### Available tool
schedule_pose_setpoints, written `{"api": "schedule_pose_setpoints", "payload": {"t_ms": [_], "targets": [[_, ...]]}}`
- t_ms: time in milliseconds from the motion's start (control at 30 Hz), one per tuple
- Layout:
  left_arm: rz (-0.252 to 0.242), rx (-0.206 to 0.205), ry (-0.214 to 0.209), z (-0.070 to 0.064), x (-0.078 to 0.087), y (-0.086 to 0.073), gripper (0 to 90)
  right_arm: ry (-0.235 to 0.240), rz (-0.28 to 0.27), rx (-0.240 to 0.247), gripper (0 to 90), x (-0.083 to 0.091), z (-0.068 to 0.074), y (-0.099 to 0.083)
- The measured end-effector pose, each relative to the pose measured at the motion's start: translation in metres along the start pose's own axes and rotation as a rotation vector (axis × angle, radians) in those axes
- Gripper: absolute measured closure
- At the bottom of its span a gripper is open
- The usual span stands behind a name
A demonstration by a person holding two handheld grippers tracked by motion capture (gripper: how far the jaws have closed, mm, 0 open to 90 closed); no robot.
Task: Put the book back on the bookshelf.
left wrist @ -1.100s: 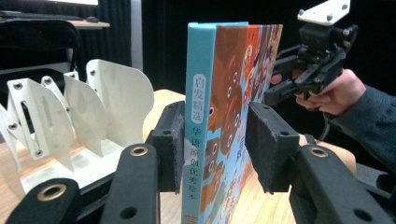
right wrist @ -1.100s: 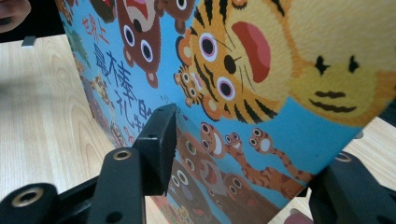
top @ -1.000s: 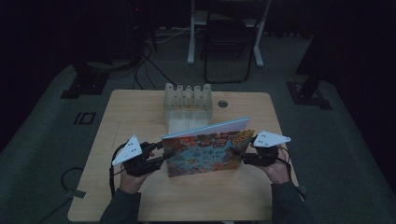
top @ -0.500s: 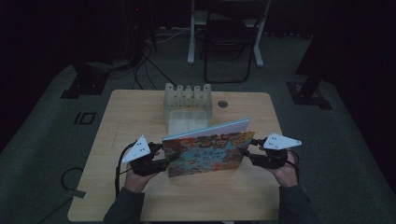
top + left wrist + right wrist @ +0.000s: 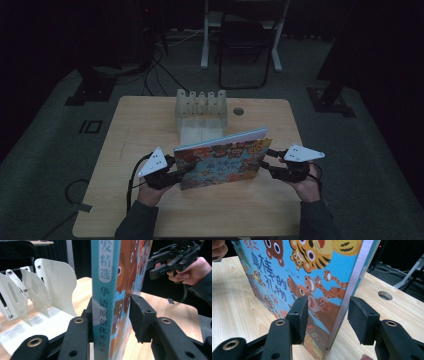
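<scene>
High view: fixed above the person's side, facing forward and down; whole surface in frame, floor beyond, forearms entering at bottom.

Left gripper view: rides the left claw, very near, looking along its jaws at the book spine-on; white rack beside, right claw farther off.

Right gripper view: rides the right claw, close and low over the surface, facing the book's cover edge.

Shared: book in all three views; rack in high and left views.
</scene>
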State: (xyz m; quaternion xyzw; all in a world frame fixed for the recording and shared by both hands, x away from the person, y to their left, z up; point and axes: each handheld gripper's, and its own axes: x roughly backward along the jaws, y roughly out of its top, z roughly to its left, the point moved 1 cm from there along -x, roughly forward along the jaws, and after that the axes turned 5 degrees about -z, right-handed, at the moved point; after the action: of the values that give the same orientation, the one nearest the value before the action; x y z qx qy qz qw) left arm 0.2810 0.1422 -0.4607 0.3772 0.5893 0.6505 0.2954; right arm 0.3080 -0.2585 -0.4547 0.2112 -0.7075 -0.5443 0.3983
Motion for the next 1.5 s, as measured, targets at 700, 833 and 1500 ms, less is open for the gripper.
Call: {"api": "schedule_pose_setpoints", "payload": {"t_ms": [700, 833, 1500], "targets": [[-0.025, -0.03, -0.009, -0.013, -0.01, -0.006, 64.1, -0.012, 0.008, -0.022, 49.8, 0.001, -0.001, -0.009], [-0.015, -0.019, -0.012, -0.012, -0.015, -0.008, 59.1, -0.015, 0.011, -0.029, 49.8, 0.003, -0.002, -0.012], [0.003, 0.011, -0.041, -0.014, -0.027, -0.016, 44.5, -0.019, 0.018, -0.052, 49.2, 0.005, -0.003, -0.021]]}}
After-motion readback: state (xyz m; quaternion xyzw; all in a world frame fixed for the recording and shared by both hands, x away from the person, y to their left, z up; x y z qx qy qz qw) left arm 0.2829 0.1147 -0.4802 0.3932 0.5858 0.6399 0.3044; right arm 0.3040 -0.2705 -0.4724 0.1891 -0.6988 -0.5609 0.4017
